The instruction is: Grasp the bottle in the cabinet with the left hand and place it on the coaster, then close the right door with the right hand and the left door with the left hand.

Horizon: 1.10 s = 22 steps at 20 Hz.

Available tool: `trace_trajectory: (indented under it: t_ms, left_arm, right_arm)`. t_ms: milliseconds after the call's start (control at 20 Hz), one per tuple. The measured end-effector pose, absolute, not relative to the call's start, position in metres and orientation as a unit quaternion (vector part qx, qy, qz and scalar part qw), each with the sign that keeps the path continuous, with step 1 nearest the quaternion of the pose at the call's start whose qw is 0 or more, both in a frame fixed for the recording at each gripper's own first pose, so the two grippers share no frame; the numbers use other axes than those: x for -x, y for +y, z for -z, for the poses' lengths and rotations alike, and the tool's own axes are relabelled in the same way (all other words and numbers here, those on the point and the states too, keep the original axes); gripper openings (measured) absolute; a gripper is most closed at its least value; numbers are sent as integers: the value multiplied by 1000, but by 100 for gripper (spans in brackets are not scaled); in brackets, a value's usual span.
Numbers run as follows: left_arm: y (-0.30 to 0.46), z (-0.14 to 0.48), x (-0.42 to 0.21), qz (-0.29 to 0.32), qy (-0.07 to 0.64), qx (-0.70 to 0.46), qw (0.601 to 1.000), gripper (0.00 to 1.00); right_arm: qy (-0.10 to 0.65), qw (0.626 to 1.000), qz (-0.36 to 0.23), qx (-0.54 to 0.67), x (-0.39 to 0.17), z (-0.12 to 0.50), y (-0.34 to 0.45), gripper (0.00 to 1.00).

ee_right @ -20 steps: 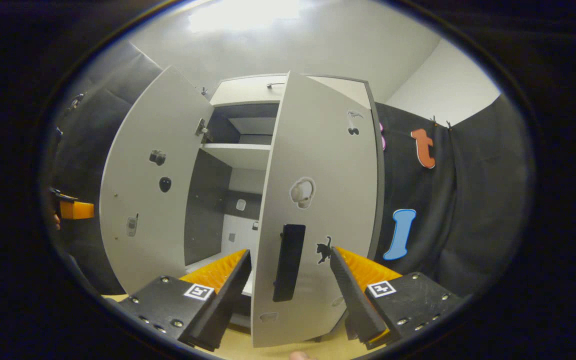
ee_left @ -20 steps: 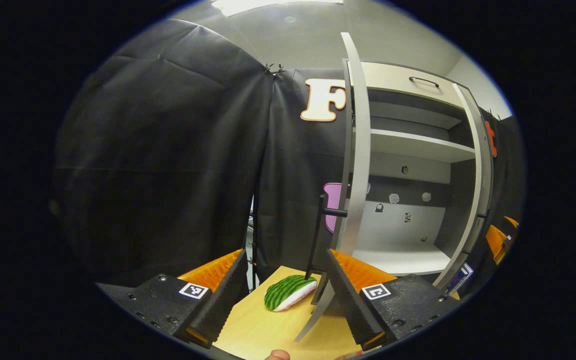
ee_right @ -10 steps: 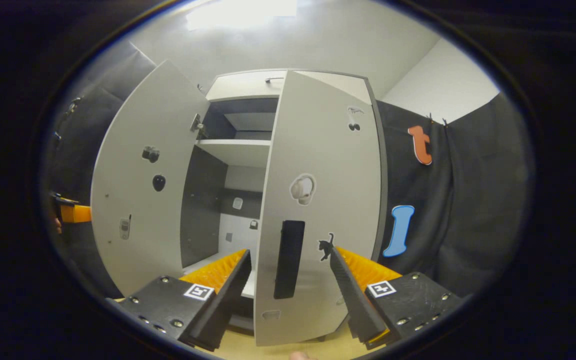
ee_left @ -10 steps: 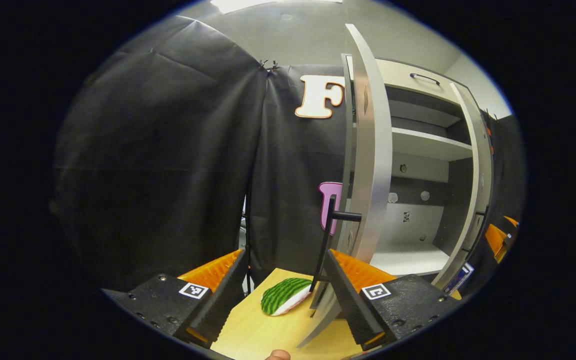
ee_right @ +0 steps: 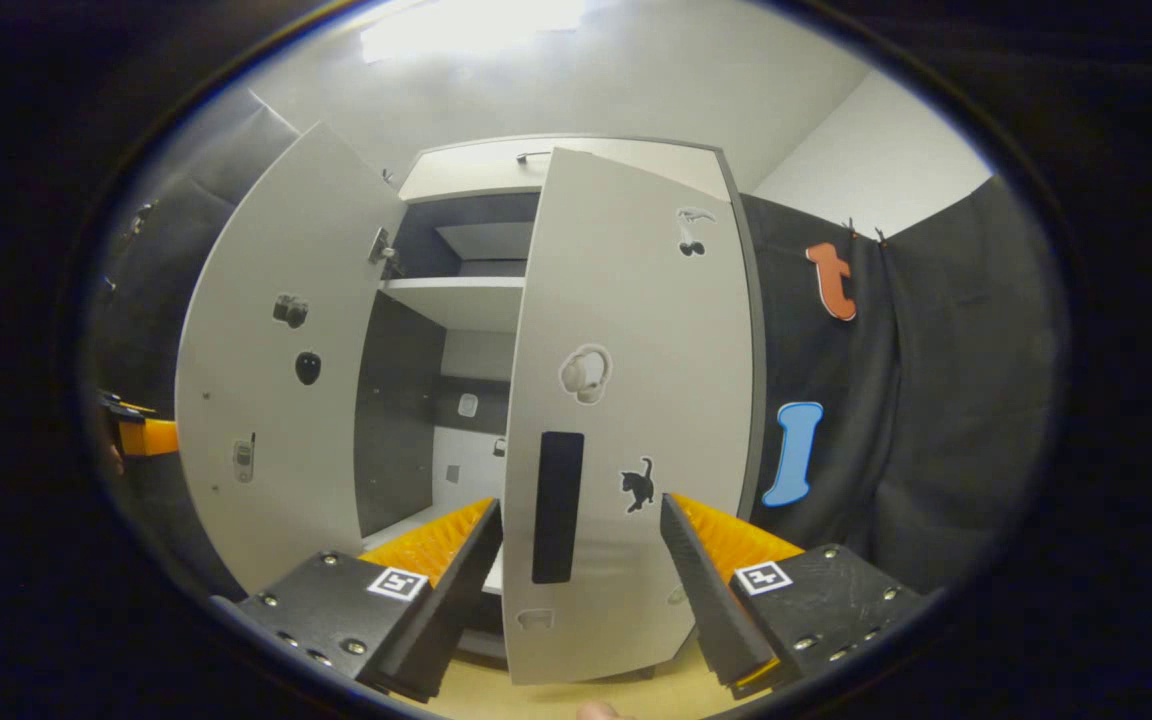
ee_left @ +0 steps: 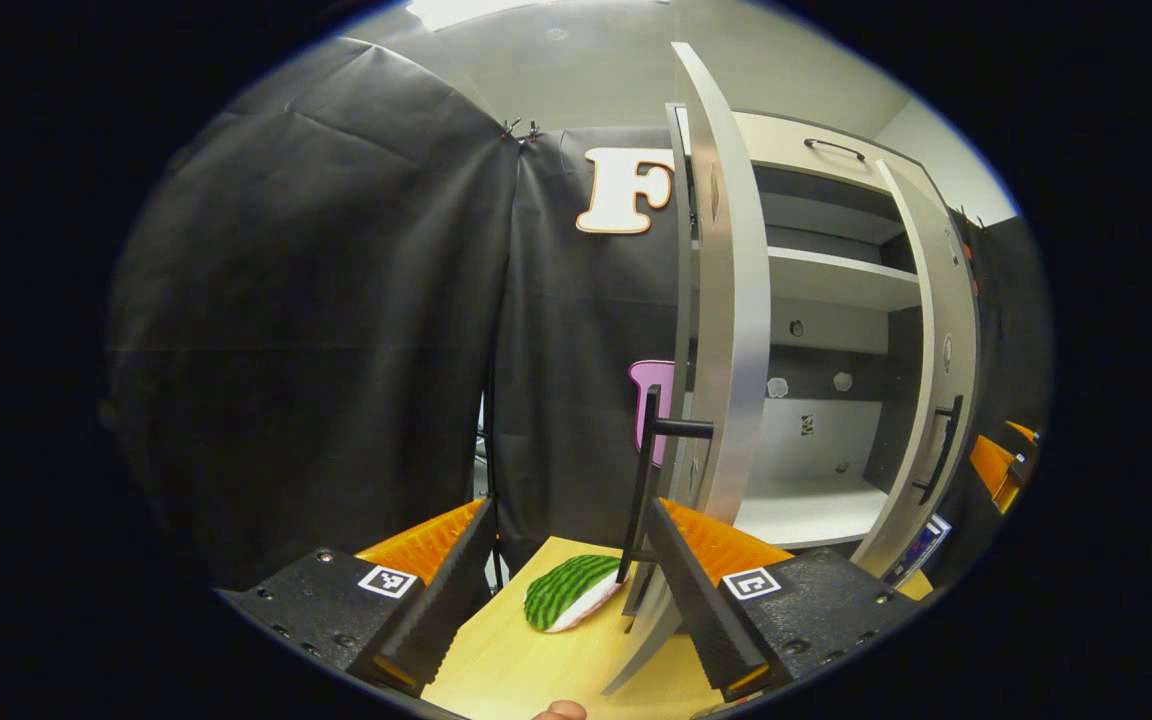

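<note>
Black cloth backs a grey cabinet (ee_right: 576,170) on a wooden tabletop (ee_left: 536,660). No legible writing. Right gripper (ee_right: 581,580), fingers spread, faces the part-closed right door (ee_right: 626,400). Left gripper (ee_left: 566,590), released, sits beside the left door (ee_left: 726,300), watermelon coaster (ee_left: 571,592) ahead. Bottle's whereabouts: cannot tell.

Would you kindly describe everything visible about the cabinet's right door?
The right door is a flat pale-grey panel, matte like laminate, standing upright and partly open. A long black handle runs vertically near its free edge; small stickers dot its face. The right gripper sits before its lower part, jaws open astride the handle, contact unclear.
</note>
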<state>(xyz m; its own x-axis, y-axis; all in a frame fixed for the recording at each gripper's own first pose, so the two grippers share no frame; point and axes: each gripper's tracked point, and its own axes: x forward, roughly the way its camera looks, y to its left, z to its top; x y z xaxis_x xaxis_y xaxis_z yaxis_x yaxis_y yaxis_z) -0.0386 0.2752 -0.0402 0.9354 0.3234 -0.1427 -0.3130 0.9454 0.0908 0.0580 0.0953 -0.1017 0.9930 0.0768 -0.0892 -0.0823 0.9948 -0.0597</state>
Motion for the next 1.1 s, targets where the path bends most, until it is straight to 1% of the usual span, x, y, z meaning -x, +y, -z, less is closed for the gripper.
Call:
trace_trajectory:
  t_ms: [50, 250, 300, 350, 400, 450, 500, 550, 600, 650, 700, 750, 800, 850, 900, 950, 1000, 1100]
  left_arm:
    - [275, 41, 39, -161, 80, -34, 983, 95]
    - [271, 41, 39, -157, 80, -39, 984, 94]
    - [271, 42, 40, -157, 81, -39, 983, 89]
    - [270, 41, 40, -157, 81, -38, 984, 88]
    - [269, 42, 40, -156, 80, -35, 984, 94]
    - [269, 41, 40, -156, 78, -31, 984, 93]
    - [269, 41, 40, -157, 78, -27, 984, 93]
    - [268, 41, 40, -157, 78, -25, 984, 93]
    - [267, 42, 40, -158, 77, -25, 984, 93]
    - [266, 42, 39, -158, 77, -24, 984, 99]
    - [264, 42, 40, -156, 75, -24, 985, 93]
    - [261, 42, 39, -154, 75, -22, 985, 93]
    - [258, 43, 39, -150, 75, -21, 986, 92]
    - [254, 43, 38, -147, 74, -17, 986, 91]
    - [250, 45, 37, -144, 75, -14, 987, 91]
    - [245, 45, 37, -140, 74, -12, 987, 91]
    - [240, 46, 37, -136, 75, -10, 988, 92]
    - [230, 48, 34, -124, 76, -10, 989, 92]
  right_arm:
    - [43, 998, -40, 31, -57, 102, 95, 93]
    - [38, 998, -38, 33, -55, 99, 93, 93]
    - [37, 998, -37, 32, -53, 98, 93, 93]
    - [35, 998, -37, 31, -52, 97, 92, 93]
    - [33, 998, -36, 30, -51, 96, 90, 96]
    - [33, 998, -35, 30, -50, 95, 89, 93]
    - [32, 998, -33, 31, -50, 95, 88, 96]
    - [32, 998, -32, 30, -50, 94, 87, 96]
    - [33, 998, -32, 29, -50, 94, 86, 93]
    - [34, 998, -32, 29, -50, 94, 84, 93]
    - [35, 998, -32, 29, -50, 95, 83, 93]
    - [35, 998, -32, 30, -50, 95, 82, 93]
    - [35, 998, -32, 31, -49, 95, 81, 96]
    - [34, 998, -33, 32, -48, 93, 80, 96]
    - [33, 998, -33, 33, -47, 91, 79, 93]
    - [32, 998, -33, 34, -47, 92, 77, 96]
    - [31, 998, -32, 36, -46, 91, 74, 93]
    - [31, 998, -31, 36, -44, 91, 69, 93]
